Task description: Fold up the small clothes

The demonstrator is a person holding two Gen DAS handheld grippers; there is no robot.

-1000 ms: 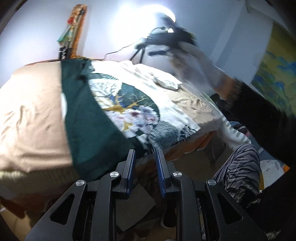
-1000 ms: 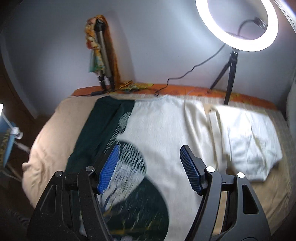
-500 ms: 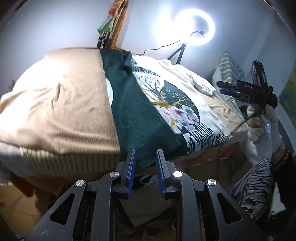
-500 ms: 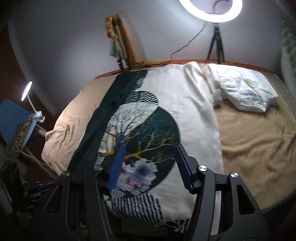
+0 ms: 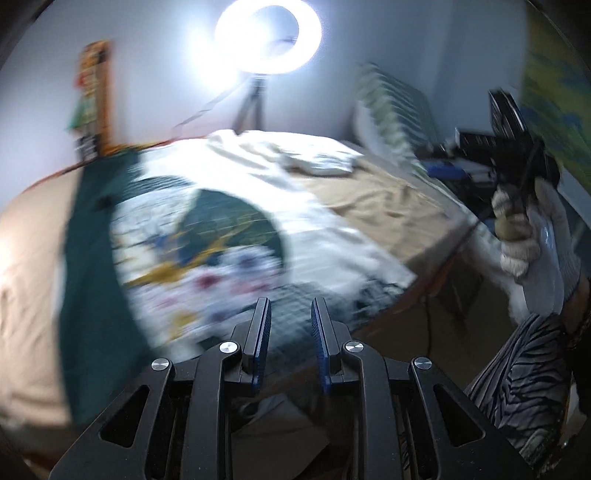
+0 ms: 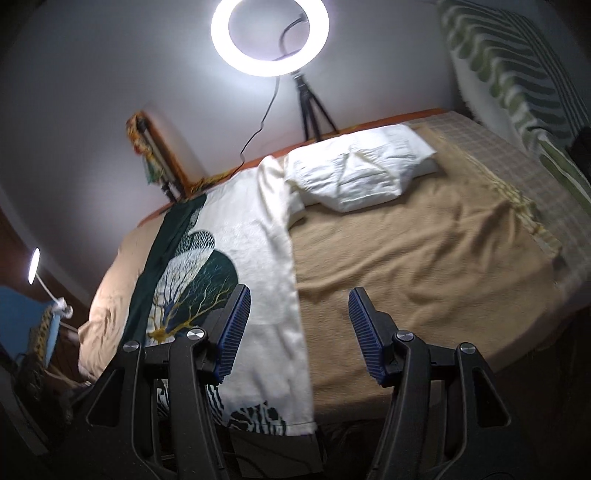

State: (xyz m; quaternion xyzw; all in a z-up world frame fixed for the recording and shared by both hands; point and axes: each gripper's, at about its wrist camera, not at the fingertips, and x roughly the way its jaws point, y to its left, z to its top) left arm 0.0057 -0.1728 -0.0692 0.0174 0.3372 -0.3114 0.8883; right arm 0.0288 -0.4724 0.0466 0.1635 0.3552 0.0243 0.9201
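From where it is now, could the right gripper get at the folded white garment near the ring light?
Probably yes. The right gripper is open and empty, and only bare tan blanket lies between it and the folded white garment. It sits at the bed's far side, a long reach.

The right tongs (image 6: 299, 332), black with blue ribbed pads, stand narrower than a second ago, their jaws still apart with nothing between them. Their view has swung away from the long cream and dark green printed cloth (image 6: 255, 258) spread over the tan bed blanket (image 6: 406, 251): a second ago they hung over the cloth's middle, now over the blanket just beside the cloth's cream edge, near the foot of the bed. The left tongs (image 5: 290, 332) have shifted from the cloth's dark green corner toward its flower print. The person's white-gloved right hand (image 5: 535, 243), earlier blurred before the white ring light (image 5: 267, 35), now sits well off to the side of the cloth.
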